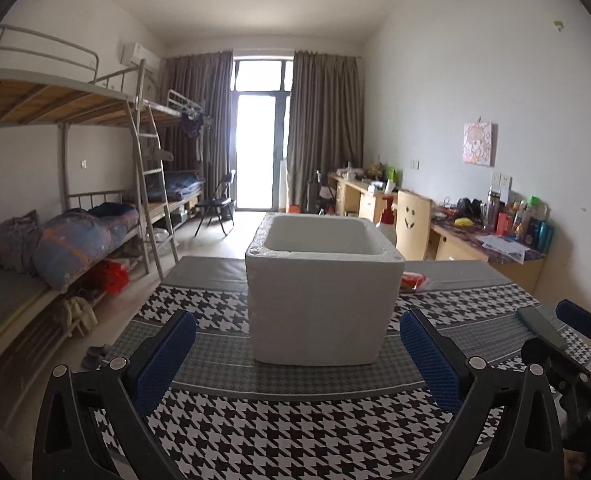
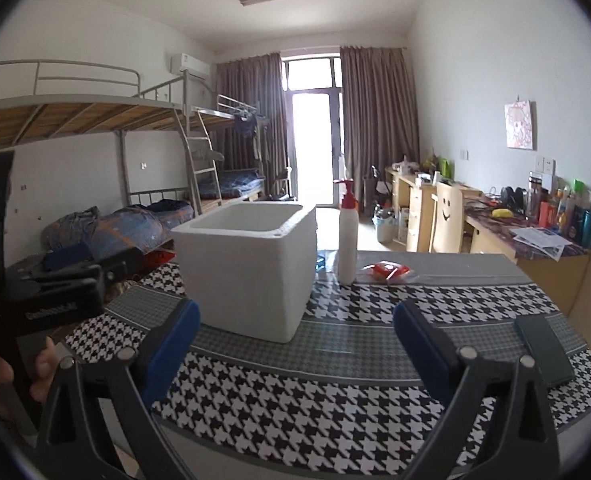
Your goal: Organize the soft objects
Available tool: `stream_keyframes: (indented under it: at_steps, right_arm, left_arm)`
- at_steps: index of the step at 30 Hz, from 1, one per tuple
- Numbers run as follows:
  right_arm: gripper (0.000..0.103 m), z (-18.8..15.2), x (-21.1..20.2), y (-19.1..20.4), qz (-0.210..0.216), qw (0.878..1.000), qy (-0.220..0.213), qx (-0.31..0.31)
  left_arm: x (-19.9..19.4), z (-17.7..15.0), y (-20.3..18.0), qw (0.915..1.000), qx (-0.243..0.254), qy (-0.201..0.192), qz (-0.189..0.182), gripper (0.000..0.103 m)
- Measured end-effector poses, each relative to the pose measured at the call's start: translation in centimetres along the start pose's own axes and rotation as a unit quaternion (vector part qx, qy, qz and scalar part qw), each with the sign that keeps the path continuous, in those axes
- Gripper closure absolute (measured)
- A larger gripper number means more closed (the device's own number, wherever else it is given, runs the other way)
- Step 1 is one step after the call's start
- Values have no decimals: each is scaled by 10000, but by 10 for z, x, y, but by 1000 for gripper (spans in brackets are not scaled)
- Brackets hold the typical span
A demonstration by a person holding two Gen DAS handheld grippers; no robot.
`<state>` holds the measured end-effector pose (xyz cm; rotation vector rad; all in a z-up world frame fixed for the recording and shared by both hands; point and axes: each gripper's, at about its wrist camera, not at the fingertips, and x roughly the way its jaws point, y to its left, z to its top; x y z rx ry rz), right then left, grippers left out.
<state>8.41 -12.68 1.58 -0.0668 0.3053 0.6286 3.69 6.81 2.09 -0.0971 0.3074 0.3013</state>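
Bunk beds (image 1: 67, 184) line the room at nine o'clock. On our houndstooth desk (image 1: 295, 432) the white foam box (image 1: 319, 292) stands at twelve. Only the right view shows the pump bottle (image 2: 347, 236); the red soft packet (image 2: 389, 270) lies beside it. Both our left tongs (image 1: 297, 354) and right tongs (image 2: 295, 344) gape apart, holding nothing.

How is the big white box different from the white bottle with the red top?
The white box is wide, squat and open on top; the bottle is tall, thin and capped by a red pump. The box stands nearer the camera, and the bottle stands behind it to the right. Both are white and stand upright on the checked table.
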Motion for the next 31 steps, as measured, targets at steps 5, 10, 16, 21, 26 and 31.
stream_keyframes:
  at_steps: [5,10,16,21,26,31]
  right_arm:
    - [4,-9,-10,3,-120,9996,-258,-67]
    - [4,-14,-14,-2,-156,9991,-373,109]
    - [4,-26,-17,-5,-262,9988,-393,123]
    - [4,-35,-23,-4,-360,9983,-449,133]
    - [4,-39,-29,-3,-425,9978,-483,172]
    - [4,-40,-29,0,-406,9979,-472,156]
  left_arm:
    - [-11,-9,-5,9996,77,-249,77,1]
    - [-24,-15,-8,9986,30,-510,129,1]
    - [-30,-27,-11,9981,131,-595,82,1]
    - [-31,-33,-10,9982,156,-570,56,1]
    - [-36,-34,-11,9980,173,-605,93,1]
    - [-39,-37,-10,9980,221,-589,65,1]
